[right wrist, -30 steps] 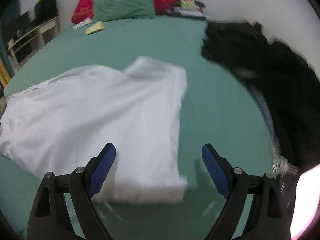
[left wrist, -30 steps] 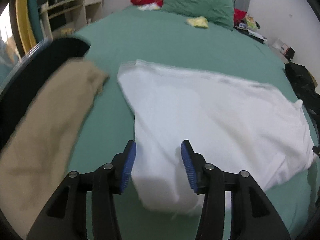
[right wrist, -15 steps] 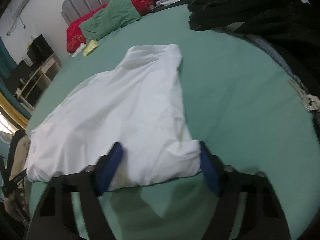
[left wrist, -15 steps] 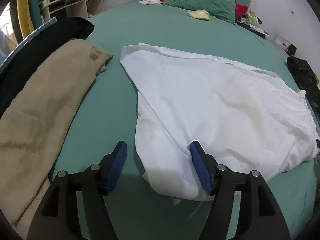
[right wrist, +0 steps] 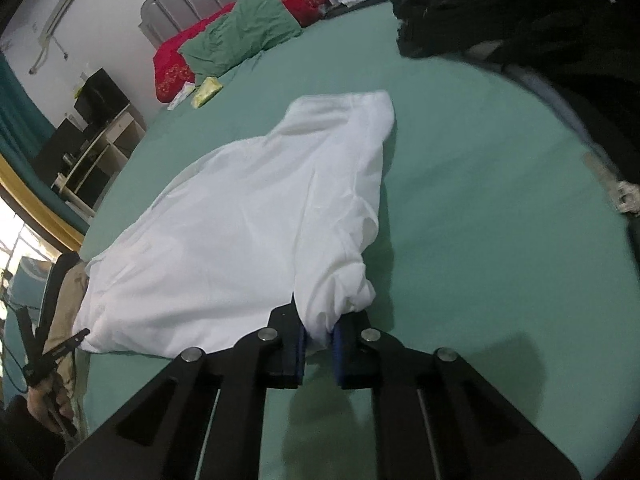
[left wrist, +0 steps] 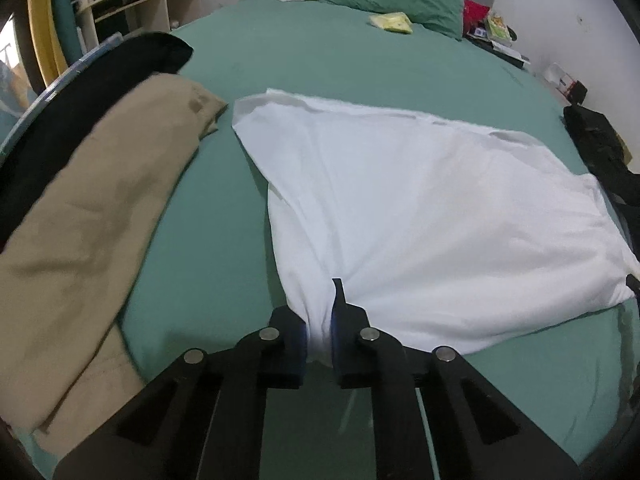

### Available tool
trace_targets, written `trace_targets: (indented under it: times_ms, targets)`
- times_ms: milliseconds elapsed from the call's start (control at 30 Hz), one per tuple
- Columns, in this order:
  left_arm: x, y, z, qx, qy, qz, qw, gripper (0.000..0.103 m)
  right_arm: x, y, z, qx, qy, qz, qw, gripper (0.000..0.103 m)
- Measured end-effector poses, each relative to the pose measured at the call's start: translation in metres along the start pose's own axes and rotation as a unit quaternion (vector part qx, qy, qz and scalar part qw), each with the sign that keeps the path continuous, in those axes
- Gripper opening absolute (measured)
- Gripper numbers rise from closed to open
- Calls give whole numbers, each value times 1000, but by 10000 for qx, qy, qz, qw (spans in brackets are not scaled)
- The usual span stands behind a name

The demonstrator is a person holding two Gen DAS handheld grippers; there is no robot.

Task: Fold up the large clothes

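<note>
both the left gripper [left wrist: 319, 336] and right gripper [right wrist: 319, 336] are closing on bunched corners of the white shirt [left wrist: 420, 216]; thin pinches may slip when lifted.

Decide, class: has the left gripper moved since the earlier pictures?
Yes. The left gripper came in over the near corner of the white garment, which lies on the green bed, and its jaws are closing on that corner.

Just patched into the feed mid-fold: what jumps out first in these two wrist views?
A white garment spread mid-bed on the green sheet. Its two near corners are bunched between closing jaws: the left hand-held gripper on one, the right hand-held gripper on the other. A tan garment lies along the bed's left edge, dark clothes on the right.
</note>
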State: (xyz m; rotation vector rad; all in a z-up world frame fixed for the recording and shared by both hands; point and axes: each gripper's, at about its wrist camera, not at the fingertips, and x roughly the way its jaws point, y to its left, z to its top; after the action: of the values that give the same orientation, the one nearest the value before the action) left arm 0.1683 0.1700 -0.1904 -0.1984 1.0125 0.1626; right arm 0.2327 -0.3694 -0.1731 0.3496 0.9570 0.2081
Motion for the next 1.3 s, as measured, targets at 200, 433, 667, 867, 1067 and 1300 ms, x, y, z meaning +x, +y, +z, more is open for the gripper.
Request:
trace_targets:
  times_ms: [200, 433, 667, 867, 1067, 1300]
  targets:
    - [-37, 0, -15, -28, 48, -85, 9999, 10, -30, 1, -14, -113, 108, -183, 9997, 9]
    - [-57, 0, -57, -54, 345, -195, 9992, 10, -54, -11, -48, -86, 440, -459, 9979, 9]
    - [-56, 0, -78, -86, 692, -210, 9973, 12, -59, -18, -71, -96, 761, -645, 9950, 10]
    - [-60, 1, -65, -31, 723, -138, 9973, 23, -57, -5, -63, -454, 805, -1257, 9878, 30]
    - [-84, -9, -31, 125, 60, 75, 9999, 34, -66, 29, -41, -1087, 248, -1581, 9811, 45]
    - [-35, -46, 11, 422, 224, -658, 9967, 34, -34, 62, -22, -1563, 142, -1166, 9807, 66]
